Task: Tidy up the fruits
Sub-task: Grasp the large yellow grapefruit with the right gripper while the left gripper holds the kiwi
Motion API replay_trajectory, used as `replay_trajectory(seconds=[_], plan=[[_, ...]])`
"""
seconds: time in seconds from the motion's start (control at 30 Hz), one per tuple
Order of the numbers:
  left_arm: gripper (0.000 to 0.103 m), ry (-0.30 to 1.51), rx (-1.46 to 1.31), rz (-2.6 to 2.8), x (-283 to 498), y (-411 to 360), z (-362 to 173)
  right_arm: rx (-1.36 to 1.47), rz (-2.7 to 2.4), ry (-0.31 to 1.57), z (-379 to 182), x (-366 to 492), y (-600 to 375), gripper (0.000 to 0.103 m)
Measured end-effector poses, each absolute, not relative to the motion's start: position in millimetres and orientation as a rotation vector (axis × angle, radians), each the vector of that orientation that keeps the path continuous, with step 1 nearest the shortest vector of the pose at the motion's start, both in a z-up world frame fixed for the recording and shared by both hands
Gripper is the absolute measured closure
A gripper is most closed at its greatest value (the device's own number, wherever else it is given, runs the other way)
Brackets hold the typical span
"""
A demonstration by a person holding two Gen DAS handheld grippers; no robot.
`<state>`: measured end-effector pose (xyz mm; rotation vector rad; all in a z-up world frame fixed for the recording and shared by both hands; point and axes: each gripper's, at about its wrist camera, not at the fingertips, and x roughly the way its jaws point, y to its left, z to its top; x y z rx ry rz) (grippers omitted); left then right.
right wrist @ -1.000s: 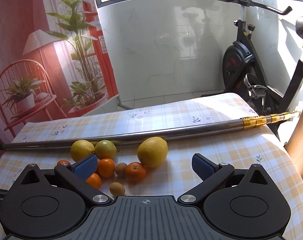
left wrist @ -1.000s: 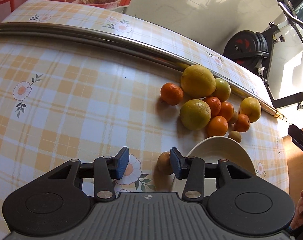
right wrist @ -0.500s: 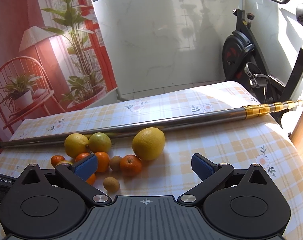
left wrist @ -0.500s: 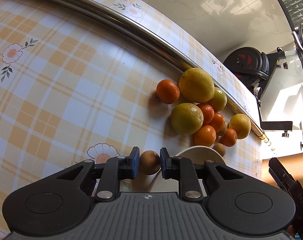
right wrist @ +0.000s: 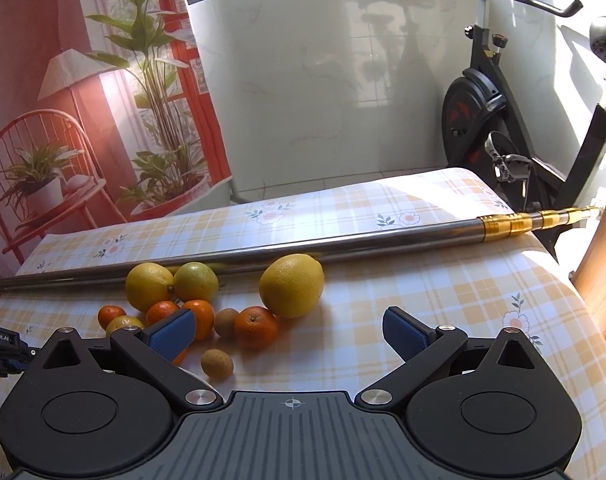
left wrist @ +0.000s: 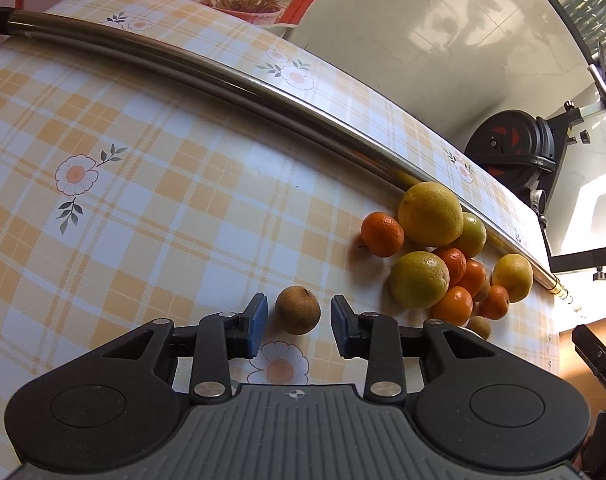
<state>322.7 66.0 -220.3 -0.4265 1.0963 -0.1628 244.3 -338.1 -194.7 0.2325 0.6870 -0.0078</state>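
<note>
- Left gripper (left wrist: 298, 325): fingers spread apart; a gap is seen on each side of the brown fruit (left wrist: 297, 310) lying between the blue pads (left wrist: 256, 323), so nothing is pinched.
- Brown fruit: small, round, set on the checked tablecloth (left wrist: 151, 208) just above a printed flower, well apart from the main fruit cluster.
- Fruit cluster: gathered to the right in the left wrist view, against the metal pole (left wrist: 231, 84); made up of a large yellow citrus (left wrist: 430, 214), a greenish citrus (left wrist: 419, 279), a lone mandarin (left wrist: 382, 234) and several smaller mandarins and brown fruits packed together.
- Right gripper (right wrist: 290, 330): fingers held wide apart, nothing between them; positioned above the tablecloth near the cluster.
- Small brown fruit (right wrist: 217, 363): lying alone, just in front of a mandarin (right wrist: 256, 327) in the right wrist view.
- Metal pole: laid across the table, gold-banded at one end (right wrist: 539, 220).
- Exercise bike (right wrist: 499, 120): parked behind the table.
</note>
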Motion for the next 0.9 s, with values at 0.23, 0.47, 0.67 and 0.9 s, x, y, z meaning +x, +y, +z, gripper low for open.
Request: replay_trajectory(seconds=[0.23, 0.47, 0.67, 0.9], plan=[[0.065, 1.062, -0.353, -0.155, 321.2, 58.2, -227.3, 0.195, 0.009, 0.683, -198.5, 250.1, -340.9, 0.005], [0.076, 0.983, -0.236, -0.189, 313.7, 48.9, -220.0, 0.184, 0.033, 0.682, -212.6, 253.9, -353.1, 0.005], [0.076, 0.935, -0.223, -0.211, 308.4, 45.8, -214.8, 0.105, 0.116, 0.651, -223.2, 268.9, -345.5, 0.004], [0.076, 0.898, -0.195, -0.235, 301.3, 43.3, -211.1, 0.101, 0.131, 0.692, -230.9, 287.9, -327.4, 0.011]])
